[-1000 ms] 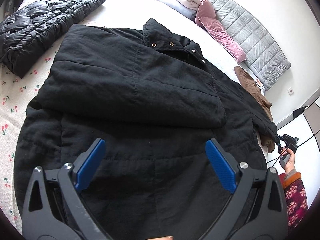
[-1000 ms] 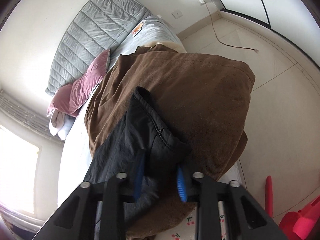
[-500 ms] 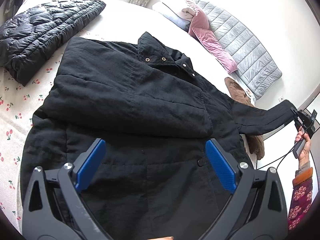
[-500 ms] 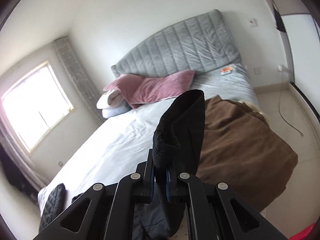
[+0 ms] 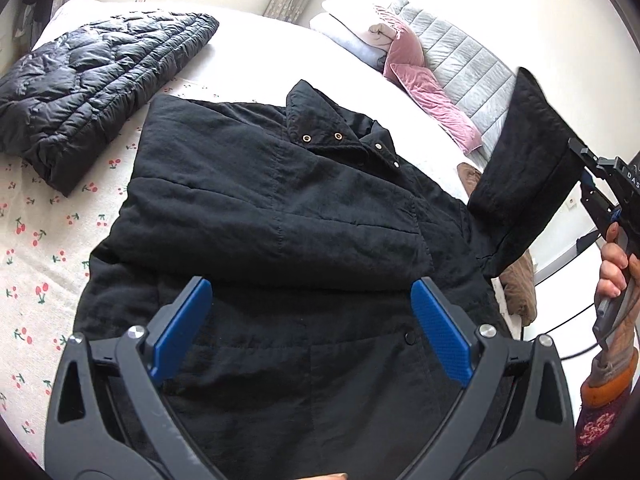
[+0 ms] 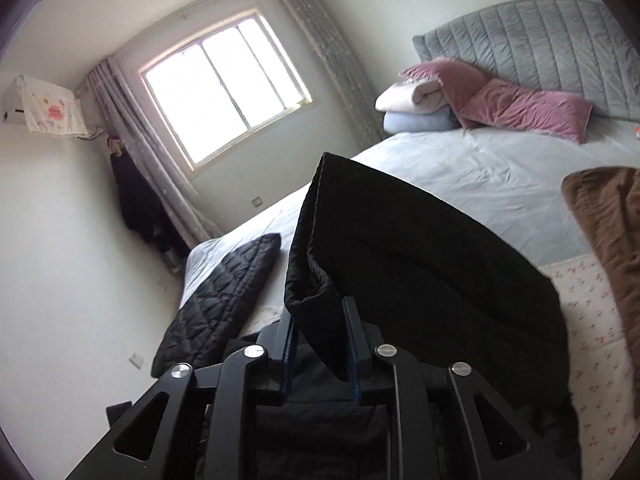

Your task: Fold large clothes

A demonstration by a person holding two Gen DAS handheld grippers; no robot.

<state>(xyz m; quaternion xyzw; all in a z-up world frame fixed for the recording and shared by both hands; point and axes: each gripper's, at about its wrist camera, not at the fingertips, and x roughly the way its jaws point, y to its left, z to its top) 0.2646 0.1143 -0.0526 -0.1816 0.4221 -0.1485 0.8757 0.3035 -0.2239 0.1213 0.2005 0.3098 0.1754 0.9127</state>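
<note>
The black coat (image 5: 280, 208) lies spread on the cherry-print bed sheet (image 5: 44, 248), one sleeve folded across its chest. Left gripper (image 5: 312, 320) hovers above the hem, jaws wide apart, holding nothing. Right gripper (image 6: 320, 340) is clamped on the other sleeve's cuff (image 6: 400, 264), lifted clear of the bed.

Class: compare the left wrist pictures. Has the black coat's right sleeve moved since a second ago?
Yes. The sleeve, clamped in the right gripper, has risen off the brown garment and now hangs above it, in front of the grey headboard.
</note>
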